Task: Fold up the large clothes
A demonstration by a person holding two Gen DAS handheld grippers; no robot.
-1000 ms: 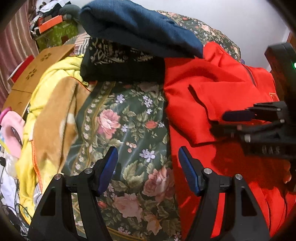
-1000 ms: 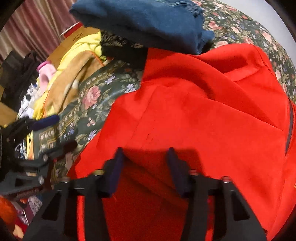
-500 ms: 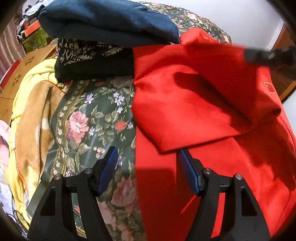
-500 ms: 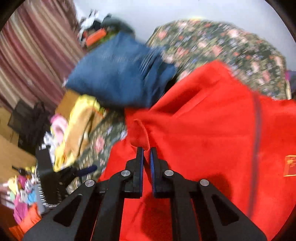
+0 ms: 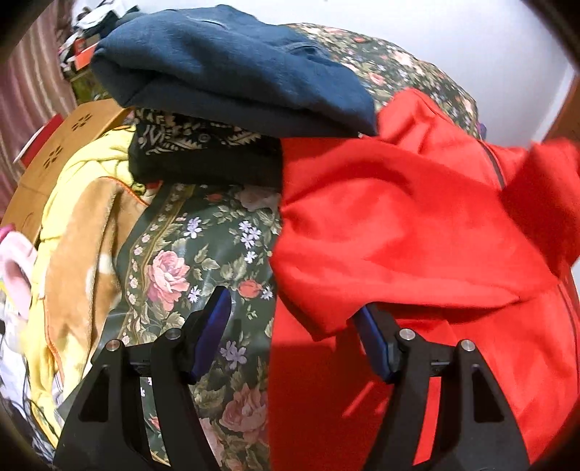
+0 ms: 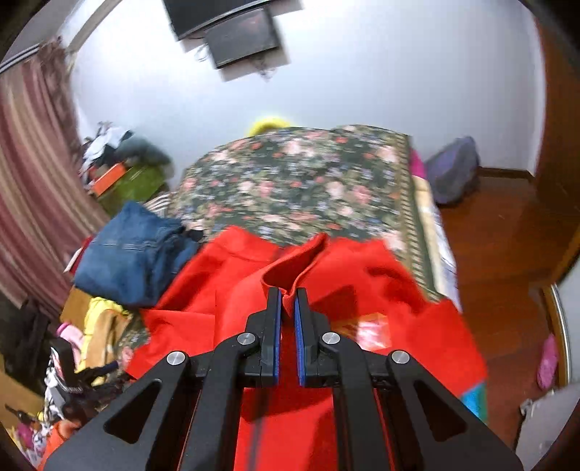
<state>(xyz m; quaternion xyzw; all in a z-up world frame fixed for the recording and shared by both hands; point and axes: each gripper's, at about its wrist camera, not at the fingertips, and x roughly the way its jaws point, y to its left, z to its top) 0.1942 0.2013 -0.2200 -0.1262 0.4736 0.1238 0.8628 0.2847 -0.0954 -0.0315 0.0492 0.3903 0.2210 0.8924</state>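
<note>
A large red garment (image 5: 398,224) lies spread on the floral bedspread (image 5: 188,261), its left edge folded over itself. My left gripper (image 5: 293,333) hangs open above that edge, one blue pad over the bedspread, the other half hidden under a red flap. In the right wrist view my right gripper (image 6: 288,300) is shut on a bunched fold of the red garment (image 6: 348,286) and holds it lifted above the bed. The left gripper (image 6: 90,373) shows small at the lower left there.
A folded blue garment (image 5: 232,76) rests on a dark patterned one (image 5: 203,155) at the back left. A yellow and brown blanket (image 5: 76,235) lies along the left bed edge. The far bedspread (image 6: 297,181), a wooden floor (image 6: 507,261) and a wall screen (image 6: 243,32) are in view.
My right gripper closed on a fold of the red garment and swung up and away with it, dragging cloth toward the right. The left gripper drifted slightly, staying open.
</note>
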